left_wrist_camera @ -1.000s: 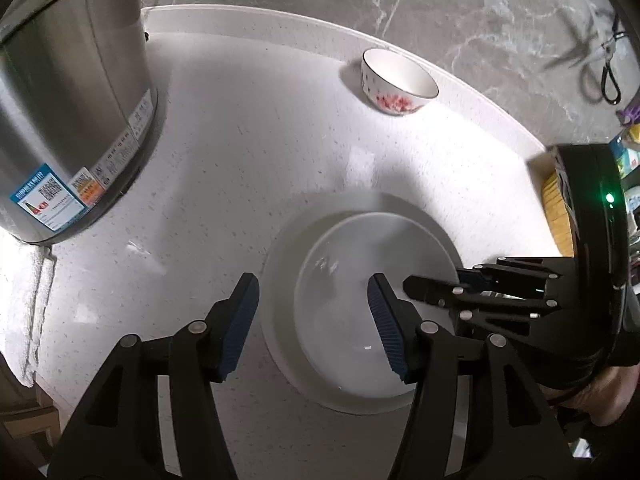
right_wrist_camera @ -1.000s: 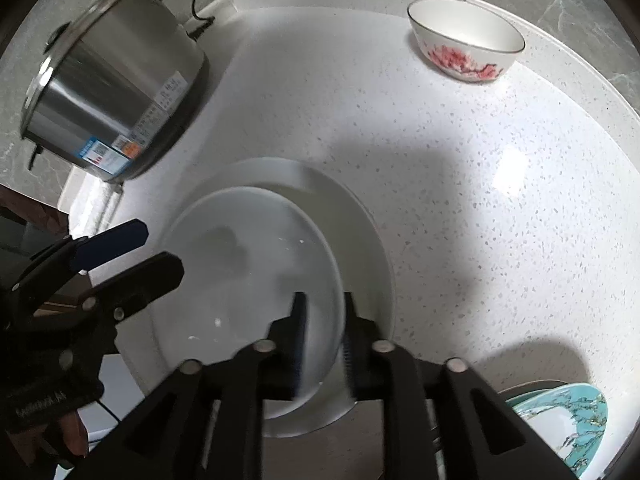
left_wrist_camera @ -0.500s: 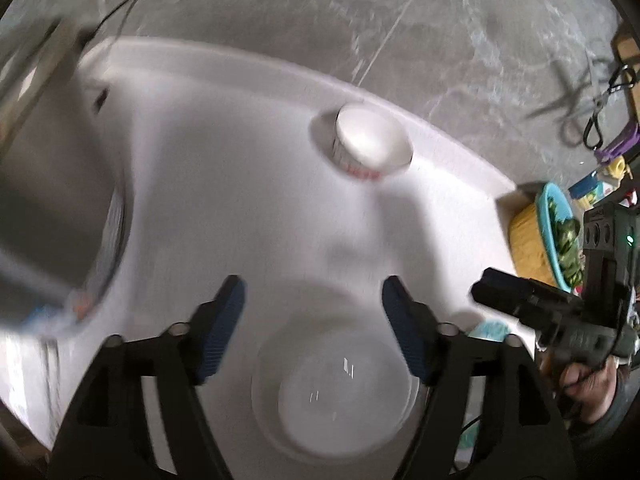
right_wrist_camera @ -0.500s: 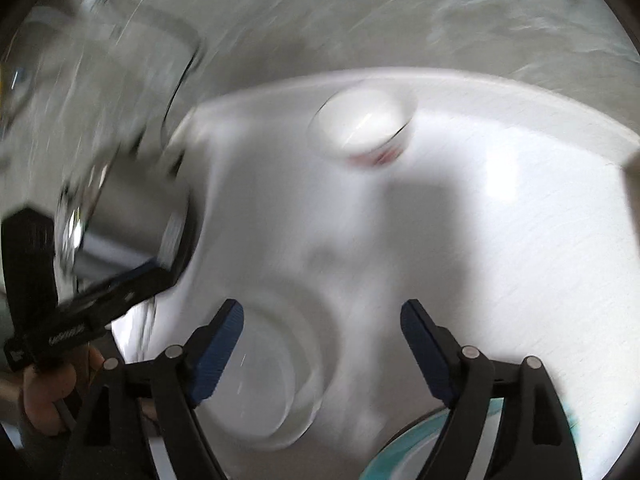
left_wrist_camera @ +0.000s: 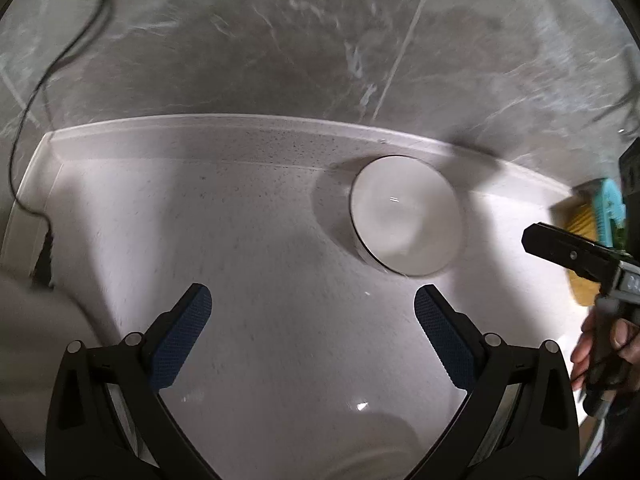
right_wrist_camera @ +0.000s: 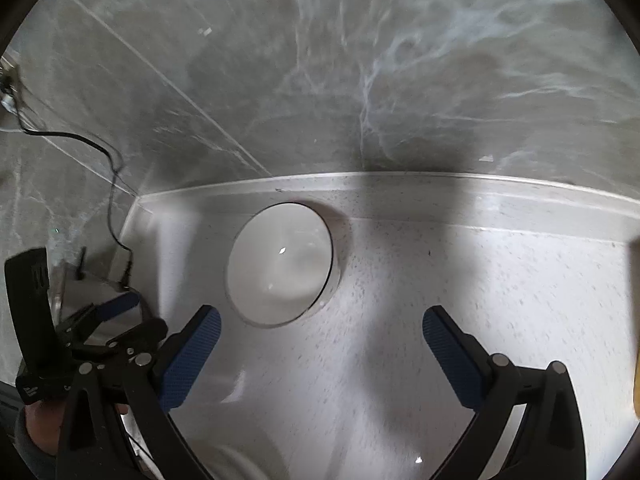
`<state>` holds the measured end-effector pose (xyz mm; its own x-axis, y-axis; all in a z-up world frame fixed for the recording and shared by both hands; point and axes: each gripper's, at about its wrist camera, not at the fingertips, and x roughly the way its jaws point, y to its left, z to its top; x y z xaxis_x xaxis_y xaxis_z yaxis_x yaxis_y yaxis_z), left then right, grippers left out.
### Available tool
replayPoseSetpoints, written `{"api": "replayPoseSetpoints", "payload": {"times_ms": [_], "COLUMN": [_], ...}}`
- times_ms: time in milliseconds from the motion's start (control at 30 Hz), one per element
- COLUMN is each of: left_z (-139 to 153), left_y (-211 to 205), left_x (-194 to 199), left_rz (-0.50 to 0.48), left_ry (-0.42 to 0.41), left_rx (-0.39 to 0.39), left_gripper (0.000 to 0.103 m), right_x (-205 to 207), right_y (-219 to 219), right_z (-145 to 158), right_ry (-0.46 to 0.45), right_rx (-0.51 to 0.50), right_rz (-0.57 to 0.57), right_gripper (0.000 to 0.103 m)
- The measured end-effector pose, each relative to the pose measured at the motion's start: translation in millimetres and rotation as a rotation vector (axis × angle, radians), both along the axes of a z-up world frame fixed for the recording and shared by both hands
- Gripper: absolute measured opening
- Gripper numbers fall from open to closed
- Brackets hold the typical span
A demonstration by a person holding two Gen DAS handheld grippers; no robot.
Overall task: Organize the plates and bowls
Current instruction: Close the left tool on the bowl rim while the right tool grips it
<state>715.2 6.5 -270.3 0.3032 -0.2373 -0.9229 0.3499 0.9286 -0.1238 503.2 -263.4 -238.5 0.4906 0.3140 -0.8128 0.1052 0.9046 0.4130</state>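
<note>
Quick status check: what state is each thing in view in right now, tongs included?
Left tongs: open, jaws just opened wider, nothing between them.
Right tongs: open, jaws just opened wider, nothing between them.
White round ceramic bowl: upright, empty, alone near the back edge of the counter.
White speckled countertop: bare around the bowl.

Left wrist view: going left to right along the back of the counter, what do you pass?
Black cable → white bowl → right gripper, with a yellow and teal thing behind it at the right edge.
</note>
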Motion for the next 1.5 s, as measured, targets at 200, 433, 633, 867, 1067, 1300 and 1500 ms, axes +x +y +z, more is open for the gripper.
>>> {"api": "replayPoseSetpoints", "payload": {"times_ms": [200, 433, 633, 867, 1067, 1300, 1500], "left_z": [-24.6, -50.9, -64.6, -75.5, -87.2, -91.0, -91.6], "left_y": [-22.0, -38.4, -48.6, -51.9, -54.8, -67.8, -61.2], "left_x": [38.6, 75.3, 77.5, 91.5, 97.8, 102.7, 99.9], "left_rz": [-0.025, -0.054, -0.081, -0.078, -0.097, -0.148, -0.163], "left_ry": [0.012, 0.069, 0.055, 0.068, 0.14, 0.159, 0.171], "left_rx": [0.002, 0.009, 0.055, 0.038, -0.014, -0.06, -0.087], "left_gripper": [0.103, 0.102, 0.102, 0.081, 0.029, 0.007, 0.007], "right_x": [20.6, 41.8, 53.2, 63.4, 66.7, 72.4, 72.0], "right_y": [-1.4, -8.8, -9.3, 0.3, -1.5, -2.6, -5.8], "right_z": [-29.7, -48.0, -59.0, -64.3, -69.6, -77.8, -80.0], "right_ry": [0.034, 0.086, 0.118, 0.142, 0.168, 0.198, 0.201], "right_rx": [0.014, 0.053, 0.066, 0.057, 0.087, 0.208, 0.245], "right_rz": [-0.005, -0.01, 0.0, 0.023, 0.026, 0.051, 0.044], "right_gripper": [0.103, 0.091, 0.088, 0.07, 0.052, 0.023, 0.023]}}
